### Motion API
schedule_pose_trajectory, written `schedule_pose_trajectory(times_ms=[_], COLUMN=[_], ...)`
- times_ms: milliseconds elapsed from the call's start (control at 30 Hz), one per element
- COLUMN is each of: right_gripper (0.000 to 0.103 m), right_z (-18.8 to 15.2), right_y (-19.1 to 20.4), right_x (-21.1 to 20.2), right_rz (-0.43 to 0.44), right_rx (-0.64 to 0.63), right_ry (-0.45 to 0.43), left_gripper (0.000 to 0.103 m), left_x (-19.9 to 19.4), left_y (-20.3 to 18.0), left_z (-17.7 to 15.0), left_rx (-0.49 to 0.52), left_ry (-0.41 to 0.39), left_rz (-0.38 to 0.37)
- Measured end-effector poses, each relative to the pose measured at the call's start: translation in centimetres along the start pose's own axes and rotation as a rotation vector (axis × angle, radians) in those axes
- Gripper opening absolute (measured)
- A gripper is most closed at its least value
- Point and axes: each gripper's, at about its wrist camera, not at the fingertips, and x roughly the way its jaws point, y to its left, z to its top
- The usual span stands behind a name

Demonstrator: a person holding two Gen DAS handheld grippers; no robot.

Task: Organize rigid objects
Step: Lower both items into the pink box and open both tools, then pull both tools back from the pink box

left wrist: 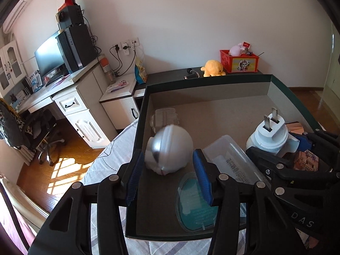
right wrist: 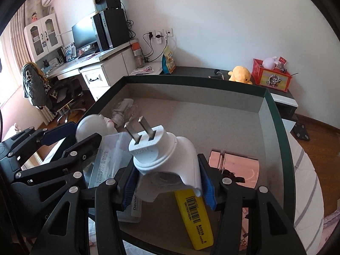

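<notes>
A dark green box [left wrist: 209,80] with a grey floor lies on the bed. My left gripper [left wrist: 167,172] is open just above its near left part; a blurred white round toy [left wrist: 169,148] is between and just past the fingertips, not gripped. My right gripper [right wrist: 169,182] is shut on a white plug adapter [right wrist: 163,155], prongs up, above the box [right wrist: 274,114]; it also shows in the left wrist view [left wrist: 271,136]. In the box lie a clear plastic case [left wrist: 229,159], a teal oval lid [left wrist: 195,204], a yellow highlighter [right wrist: 196,218] and a pink-copper pack [right wrist: 240,165].
A clear blister pack [left wrist: 165,116] lies at the box's far left. Behind the box stands a dark cabinet with a yellow plush [left wrist: 213,68] and a red box [left wrist: 239,61]. A white desk [left wrist: 63,89] and an office chair [left wrist: 40,127] stand left, over wooden floor.
</notes>
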Motion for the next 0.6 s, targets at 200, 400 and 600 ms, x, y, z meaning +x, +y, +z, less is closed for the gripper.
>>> schedule_pose_trajectory(times_ms=[200, 400, 600], right_gripper=[0.075, 0.083, 0.089], right_z=[-0.1, -1.6, -4.6], right_y=[-0.3, 1.7, 4.8], right_x=[-2.5, -9.1, -16.9], right_rz=[-0.011, -0.019, -0.042], right_rx=[0.050, 0.044, -0.008], right_ry=[-0.042, -0.149, -0.286], left_gripper=[0.087, 0.095, 0.102], left_x=[-3.3, -10.3, -19.1], left_y=[1.9, 3.1, 3.4], left_z=[-0.7, -2.5, -5.5], left_rx=[-0.065, -0.104, -0.120], left_ry=[-0.066, -0.166, -0.309], left_rz=[0.006, -0.015, 0.012])
